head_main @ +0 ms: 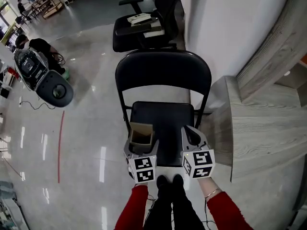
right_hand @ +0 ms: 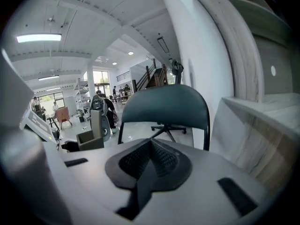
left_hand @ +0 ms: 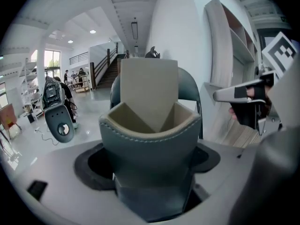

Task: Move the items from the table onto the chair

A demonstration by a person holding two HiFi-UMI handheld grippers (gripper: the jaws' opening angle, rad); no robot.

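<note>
Jaws of left gripper (head_main: 140, 147) clamped wide on grey-blue stitched leather caddy with tan lining (left_hand: 150, 144), held over black folding chair (head_main: 165, 121) seat. Right gripper (right_hand: 149, 161) closed, empty. Placing step judged; lowering and release called for next.

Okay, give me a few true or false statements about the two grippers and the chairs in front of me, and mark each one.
1. The left gripper holds a grey box with a tan lining. True.
2. The right gripper carries something too. False: its jaws are together with nothing between them.
3. The grey box is over the front left of the black folding chair seat. True.
4. The office chair behind it has a bare seat. False: flat items lie on it.
5. The wooden table stands to the person's left. False: it is on the right.
</note>
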